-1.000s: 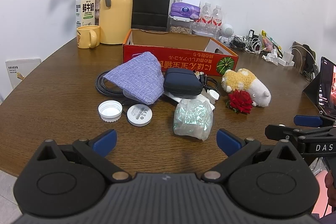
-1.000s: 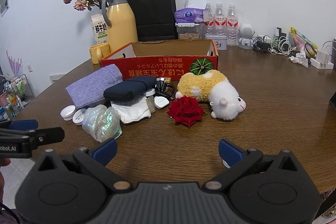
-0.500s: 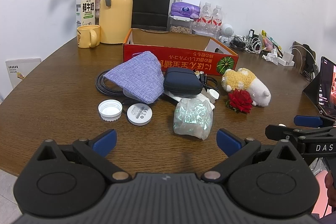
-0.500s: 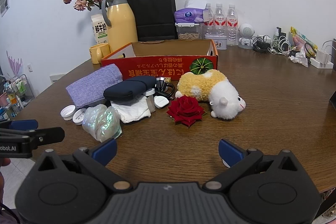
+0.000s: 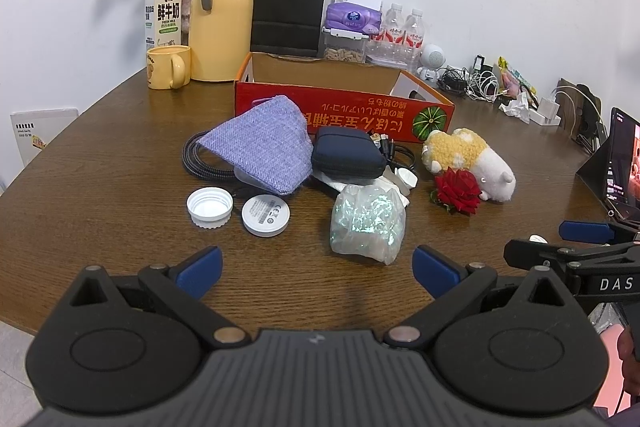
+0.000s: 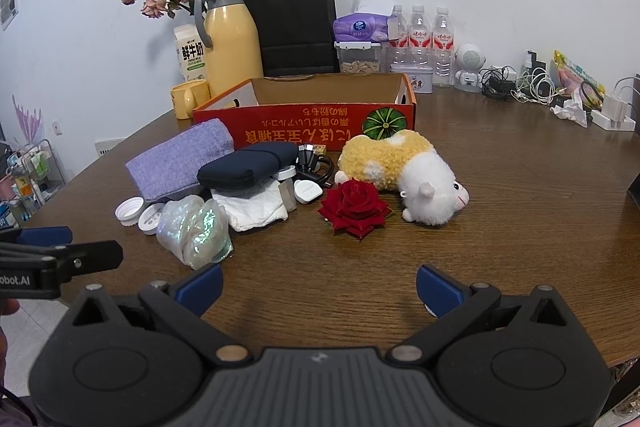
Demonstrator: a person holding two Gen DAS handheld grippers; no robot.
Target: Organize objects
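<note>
From the left wrist camera, the left gripper point(image 5: 316, 265) hung spread wide and empty over the brown wooden table point(image 5: 100, 187). Two white round caps point(image 5: 209, 206) lay near a crinkly iridescent plastic bag point(image 5: 367, 220), which I reckon could slip a pinch.

Right camera: right gripper point(image 6: 318, 285) was agape too, holding nothing. One red fabric rose point(image 6: 354, 201) touched one yellow-and-white plush toy point(image 6: 404, 173), both before the open red cardboard box point(image 6: 304, 129); grabbing one might drag the other.
</note>
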